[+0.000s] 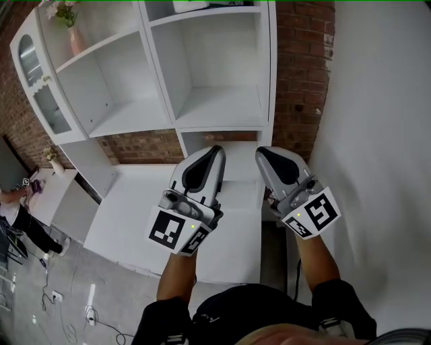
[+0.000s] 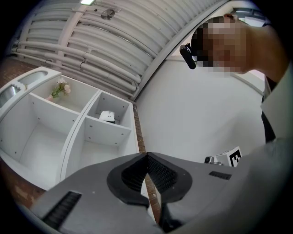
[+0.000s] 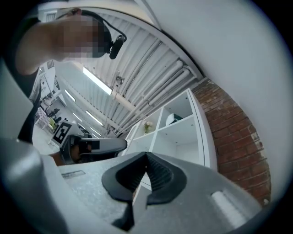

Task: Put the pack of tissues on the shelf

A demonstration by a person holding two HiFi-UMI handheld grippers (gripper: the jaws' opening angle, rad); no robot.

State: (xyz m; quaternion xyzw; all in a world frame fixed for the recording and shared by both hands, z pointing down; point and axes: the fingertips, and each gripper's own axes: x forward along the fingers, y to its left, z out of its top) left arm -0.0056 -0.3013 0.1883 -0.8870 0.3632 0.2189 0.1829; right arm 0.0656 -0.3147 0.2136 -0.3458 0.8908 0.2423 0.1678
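The pack of tissues (image 2: 107,116) is a small white pack lying in the upper right compartment of the white shelf unit (image 1: 161,74). The right gripper view shows the pack (image 3: 173,119) there too, and the head view only catches its lower edge (image 1: 202,5) at the top of the picture. My left gripper (image 1: 217,149) (image 2: 146,156) is shut, its pads together with nothing between them. My right gripper (image 1: 261,151) (image 3: 146,155) is beside it, also shut and empty. Both sit below the shelf compartments, tilted upward, well away from the pack.
A pink vase with flowers (image 1: 71,30) stands in the upper left compartment. A low white cabinet top (image 1: 155,215) lies under the grippers. There is a brick wall (image 1: 303,67) behind the shelf and a white wall (image 1: 384,135) to the right. A person (image 1: 20,215) stands far left, with cables (image 1: 87,313) on the floor.
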